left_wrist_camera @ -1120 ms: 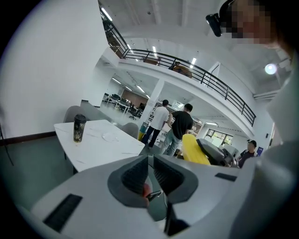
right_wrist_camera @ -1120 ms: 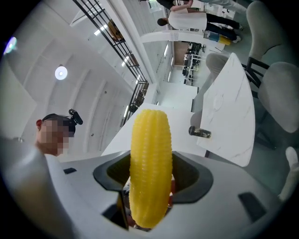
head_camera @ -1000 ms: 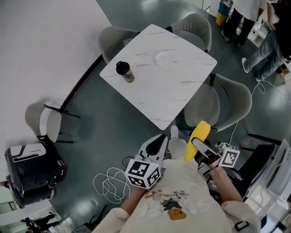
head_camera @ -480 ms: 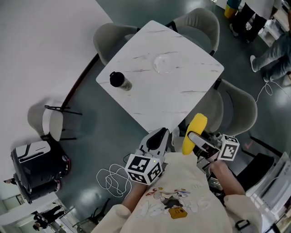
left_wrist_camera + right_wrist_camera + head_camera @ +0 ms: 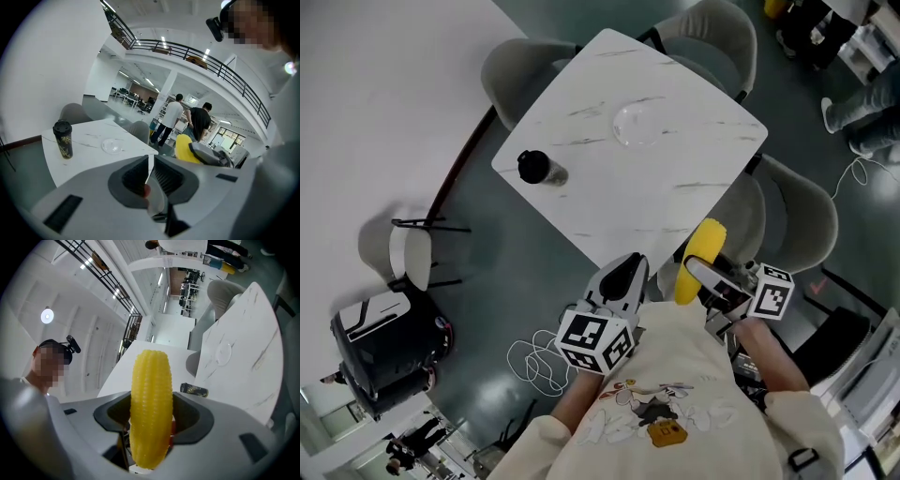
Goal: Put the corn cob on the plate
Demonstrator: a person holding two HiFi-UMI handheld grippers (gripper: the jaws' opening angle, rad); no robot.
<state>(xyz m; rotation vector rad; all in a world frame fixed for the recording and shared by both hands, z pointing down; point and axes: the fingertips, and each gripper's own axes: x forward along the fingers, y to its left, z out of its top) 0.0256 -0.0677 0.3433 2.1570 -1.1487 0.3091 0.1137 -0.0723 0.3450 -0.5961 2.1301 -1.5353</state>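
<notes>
I have the corn cob (image 5: 704,243) clamped in the right gripper (image 5: 151,418). Its fingers are clenched on the cob's lower middle, so the cob stands lengthwise along them with its upper end well past the tips. I take that grip as a carrying hold: the ribbed pads bite across the kernels and the cob cannot roll out. It also means I will have to tip the gripper forward to lay the cob flat rather than stand it on end.

The cob is not over the tabletop (image 5: 675,202) at all. It hangs off the near corner, close to my body and above the chair (image 5: 797,220) on that side, well apart from its goal.

The plate (image 5: 636,124) is a clear, shallow dish lying toward the far corner. It is hard to pick out against the pale marble, so I would line up on its rim from the head view. A dark lidded cup (image 5: 534,168) stands upright by the left corner, well apart from the plate and off the straight line from the near corner, so I judge the reach unobstructed.

The left gripper (image 5: 151,177) is tucked in beside the right one, fingers pressed together with nothing between them. I read it as parked, since one hand is enough here.
</notes>
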